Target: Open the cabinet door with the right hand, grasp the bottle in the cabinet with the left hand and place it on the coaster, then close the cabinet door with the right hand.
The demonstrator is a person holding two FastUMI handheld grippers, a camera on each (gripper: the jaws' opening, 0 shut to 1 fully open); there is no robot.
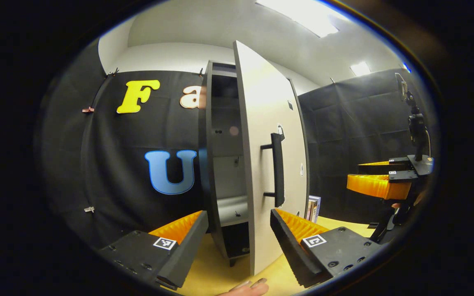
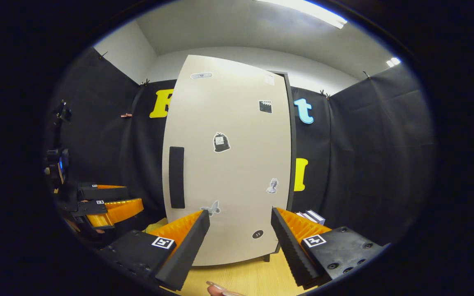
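Door [image 1: 268, 135]: we see a flat, smooth pale panel, swung partly open, edge-on at 12 o'clock in the left gripper view; small stickers dot its face in the right gripper view.
Handle [image 1: 277, 169]: a dark straight bar on two short posts, standing upright on the door.
Cabinet [image 1: 222, 164]: a tall dark-framed box with pale shelves inside; we cannot make out a bottle on them.
Table [image 1: 220, 271]: light wood-grain top under the cabinet.
Books [image 1: 313, 208]: a small upright stack just beside the cabinet, at 4 o'clock of the door.
Left gripper [image 1: 239, 230]: ridged, sawtooth pads, fingers wide apart, nothing between them; it is aimed at the door's edge.
Right gripper [image 2: 240, 230]: same ridged pads, spread wide and empty, facing the door's front; in the left gripper view we see it at 3 o'clock, well apart from the handle.
Fingertip [image 2: 220, 290]: a person's, at 6 o'clock.
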